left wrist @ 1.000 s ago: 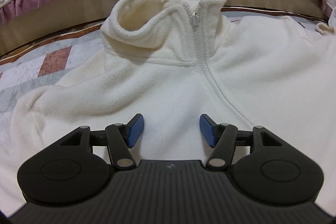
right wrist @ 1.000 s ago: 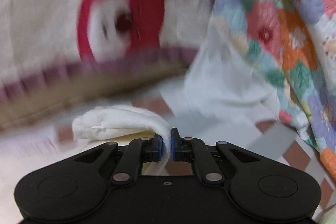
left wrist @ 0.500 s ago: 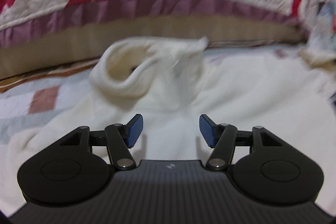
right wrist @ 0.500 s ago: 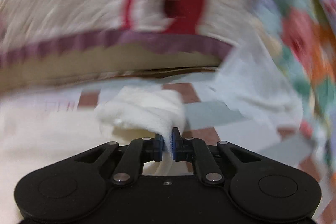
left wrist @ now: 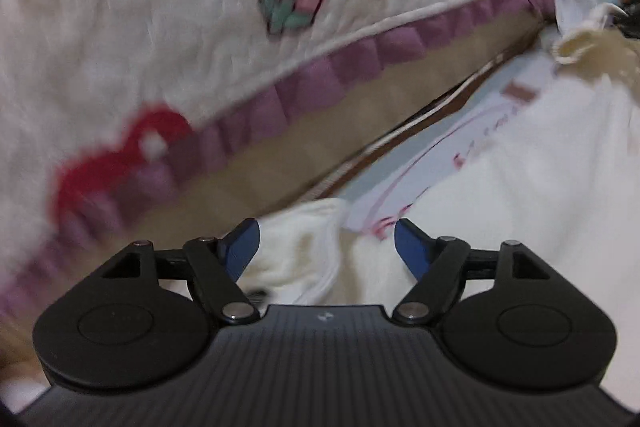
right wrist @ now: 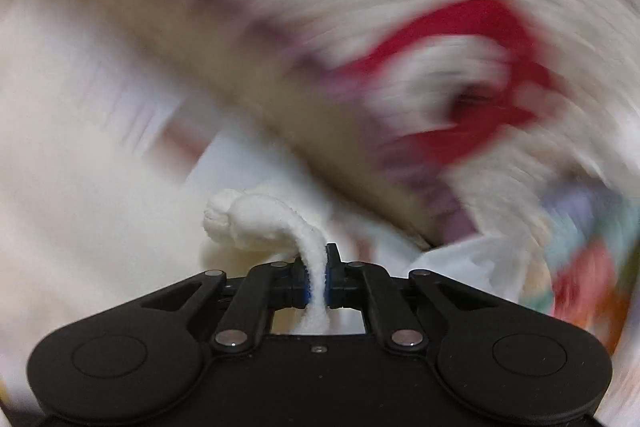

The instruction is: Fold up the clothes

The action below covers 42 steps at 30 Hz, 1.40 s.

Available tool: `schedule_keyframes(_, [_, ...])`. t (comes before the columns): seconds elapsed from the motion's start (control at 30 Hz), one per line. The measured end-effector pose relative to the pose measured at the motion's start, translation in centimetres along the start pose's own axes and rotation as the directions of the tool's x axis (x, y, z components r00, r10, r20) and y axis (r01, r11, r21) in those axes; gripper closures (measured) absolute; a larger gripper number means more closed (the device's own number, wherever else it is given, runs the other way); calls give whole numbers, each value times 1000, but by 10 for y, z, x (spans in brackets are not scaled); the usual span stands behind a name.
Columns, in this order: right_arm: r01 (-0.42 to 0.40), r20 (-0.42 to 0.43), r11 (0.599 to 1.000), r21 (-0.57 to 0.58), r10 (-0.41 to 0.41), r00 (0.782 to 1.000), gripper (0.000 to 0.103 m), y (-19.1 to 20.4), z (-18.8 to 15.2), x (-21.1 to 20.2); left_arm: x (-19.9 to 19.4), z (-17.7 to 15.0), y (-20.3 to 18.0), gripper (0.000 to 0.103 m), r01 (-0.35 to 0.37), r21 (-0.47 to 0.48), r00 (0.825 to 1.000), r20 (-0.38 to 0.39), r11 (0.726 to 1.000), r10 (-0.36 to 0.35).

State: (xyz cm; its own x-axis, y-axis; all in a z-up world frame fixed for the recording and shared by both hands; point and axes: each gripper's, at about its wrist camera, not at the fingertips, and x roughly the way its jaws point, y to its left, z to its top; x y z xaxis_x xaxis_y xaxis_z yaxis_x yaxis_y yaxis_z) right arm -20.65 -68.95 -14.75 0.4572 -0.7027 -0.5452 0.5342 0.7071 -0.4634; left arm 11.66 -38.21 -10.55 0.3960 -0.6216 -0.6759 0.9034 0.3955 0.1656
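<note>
The right gripper (right wrist: 318, 273) is clamped on a thick edge of the cream fleece (left wrist: 520, 187), the cloth bunching up just ahead of its fingers. The left gripper (left wrist: 326, 247) stands spread, holding nothing, with a fleece fold directly between and below its fingers. The garment lies on the bed against the quilted cover (left wrist: 160, 27), extending rightward from the left tool, which is nearest that fold.

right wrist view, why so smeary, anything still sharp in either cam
Right wrist view: heavy swirling motion blur over the quilt; only the right gripper and the pinched cream fleece stay sharp. Left wrist view: milder blur, strawberry quilt soft, left gripper crisp, fisheye bending edges.
</note>
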Motion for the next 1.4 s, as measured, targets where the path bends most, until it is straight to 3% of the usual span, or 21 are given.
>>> schedule_keyframes(0.07, [18,52,943,331,-37,998,97,-55,-2,-16,16,3,21,29,58,-192,996,-58,980,-71])
schedule_keyframes(0.13, [30,13,795,606,-48,999,93,-108,-30,-18,27,0,41,29,112,-367,987,-63,923,-145])
schedule_keyframes(0.17, [40,-35,735,677,-23,999,92,-125,-45,-12,31,-3,44,29,115,-393,985,-73,912,-156])
schedule_keyframes(0.2, [64,-86,687,723,-2,996,89,-139,-58,-5,34,-5,42,30,102,-373,985,-91,922,-146])
schedule_keyframes(0.23, [116,-158,696,709,-4,987,80,-143,-66,2,37,-7,40,30,89,-354,985,-110,931,-136])
schedule_keyframes(0.33, [259,-382,791,555,-34,924,78,-137,-77,25,46,-13,34,28,83,-312,977,-161,946,-139])
schedule_keyframes(0.4, [318,-427,829,460,-107,898,76,-127,-74,26,51,-14,32,24,85,-318,975,-168,944,-145])
schedule_keyframes(0.53, [405,-405,829,385,-243,881,71,-114,-49,23,60,-15,27,24,141,-267,973,-143,953,-184])
schedule_keyframes(0.57, [414,-379,839,353,-276,883,70,-104,-37,25,62,-17,24,32,145,-251,972,-142,957,-185])
schedule_keyframes(0.6, [418,-352,852,316,-304,885,63,-94,-26,27,64,-21,23,55,139,-249,973,-148,958,-179])
schedule_keyframes(0.63, [396,-321,876,275,-304,897,62,-78,-15,29,62,-23,24,70,148,-258,972,-138,955,-188])
schedule_keyframes(0.67, [331,-280,906,263,-257,925,62,-58,-2,30,55,-23,25,89,179,-280,970,-109,943,-216])
schedule_keyframes(0.77, [96,-156,963,253,-57,986,62,-1,38,30,21,-24,30,90,237,-320,967,-12,917,-254])
schedule_keyframes(0.83, [-75,-92,967,245,100,991,62,39,68,28,-5,-26,37,90,270,-337,962,62,902,-265])
schedule_keyframes(0.9, [-164,-80,972,169,180,980,61,79,98,28,-24,-31,49,90,283,-384,959,103,879,-264])
schedule_keyframes(0.97, [-278,-46,957,79,282,958,61,115,126,22,-46,-41,57,90,319,-440,948,149,839,-282])
schedule_keyframes(1.03, [-401,-21,915,30,402,915,61,144,152,16,-66,-56,54,90,351,-477,936,169,806,-308])
schedule_keyframes(1.13, [-538,-37,842,-32,537,843,55,175,176,13,-84,-81,31,90,330,-478,942,121,814,-311])
schedule_keyframes(1.2, [-566,-60,821,-72,563,824,50,192,177,6,-85,-95,15,90,307,-457,947,62,835,-314])
schedule_keyframes(1.3, [-608,-119,792,-59,599,792,50,197,164,7,-81,-102,9,89,304,-450,944,21,839,-331])
schedule_keyframes(1.4, [-659,-179,751,29,653,736,51,188,134,0,-76,-106,7,88,307,-449,937,-11,839,-349])
